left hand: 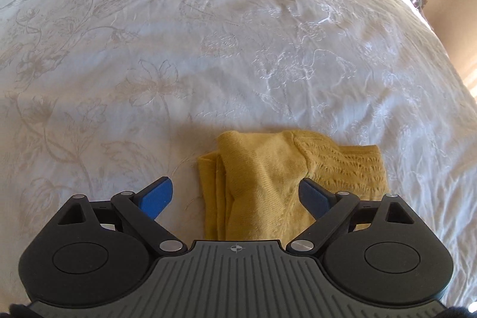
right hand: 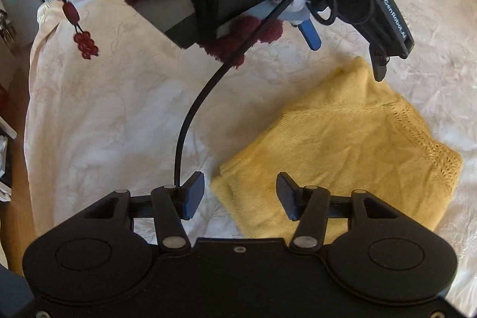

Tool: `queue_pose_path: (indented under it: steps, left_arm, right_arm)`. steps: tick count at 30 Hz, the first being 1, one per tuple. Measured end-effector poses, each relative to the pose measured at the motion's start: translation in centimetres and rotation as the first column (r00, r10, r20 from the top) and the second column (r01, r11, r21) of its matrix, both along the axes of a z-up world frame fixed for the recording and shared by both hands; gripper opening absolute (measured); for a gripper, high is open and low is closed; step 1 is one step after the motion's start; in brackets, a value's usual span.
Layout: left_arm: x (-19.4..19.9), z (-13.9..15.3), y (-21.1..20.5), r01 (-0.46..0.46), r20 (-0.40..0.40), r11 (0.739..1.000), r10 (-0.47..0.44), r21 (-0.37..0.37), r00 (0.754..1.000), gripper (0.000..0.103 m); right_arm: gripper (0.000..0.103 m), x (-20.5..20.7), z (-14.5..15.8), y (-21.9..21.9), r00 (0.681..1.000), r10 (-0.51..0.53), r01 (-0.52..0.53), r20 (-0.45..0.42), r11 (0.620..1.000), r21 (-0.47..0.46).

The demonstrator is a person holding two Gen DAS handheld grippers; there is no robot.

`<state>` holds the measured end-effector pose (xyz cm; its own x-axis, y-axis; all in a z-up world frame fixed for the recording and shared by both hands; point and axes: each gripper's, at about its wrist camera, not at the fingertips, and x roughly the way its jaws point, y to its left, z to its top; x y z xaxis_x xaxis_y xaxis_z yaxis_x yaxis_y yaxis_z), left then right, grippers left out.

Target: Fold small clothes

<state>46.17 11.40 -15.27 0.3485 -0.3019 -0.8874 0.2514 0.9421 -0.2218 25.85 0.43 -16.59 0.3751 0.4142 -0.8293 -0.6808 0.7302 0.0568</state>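
Garment: we see the folded yellow knit (left hand: 268, 184) lying on the bed (left hand: 149, 49).
Left claw (left hand: 235, 192): ours, wide apart, above the knit, gripping nothing.
Right claw (right hand: 240, 195): ours, apart, empty, over the knit's corner.

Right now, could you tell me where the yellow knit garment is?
The yellow knit garment lies folded on the white bedspread, below both open grippers.
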Motion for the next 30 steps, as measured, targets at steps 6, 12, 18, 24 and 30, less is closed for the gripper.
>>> queue_pose_path:
  steps: [6,12,18,24,30]
  left_arm:
    - [-0.5,-0.1,2.2,-0.057,-0.031,0.998,0.056,-0.021,0.998,0.092]
    - [-0.1,0.5,1.9,-0.044,-0.037,0.994,0.041,-0.095,0.998,0.092]
    - [1.1,-0.5,-1.1,0.020,-0.066,0.986,-0.031,-0.167,0.997,0.092]
    - [1.8,-2.8,-1.7,-0.055,-0.128,0.986,0.035,-0.158,0.991,0.052]
    - [0.5,-1.9,-0.8,-0.011,-0.045,0.999,0.013,0.039,0.999,0.020]
  right_arm:
    - [0.007,1.0,-1.2,1.1,1.000,-0.014,0.014,0.002,0.997,-0.077]
    - [0.009,1.5,1.5,-2.4,0.995,-0.097,0.097,0.002,0.995,0.028]
    - [0.009,1.3,2.4,-4.7,0.986,-0.165,0.167,-0.034,0.982,0.090]
    - [0.009,1.5,2.6,-4.7,0.985,-0.165,0.169,-0.048,0.980,0.102]
    - [0.010,0.9,2.1,-2.3,0.996,-0.056,0.062,-0.072,0.994,0.087]
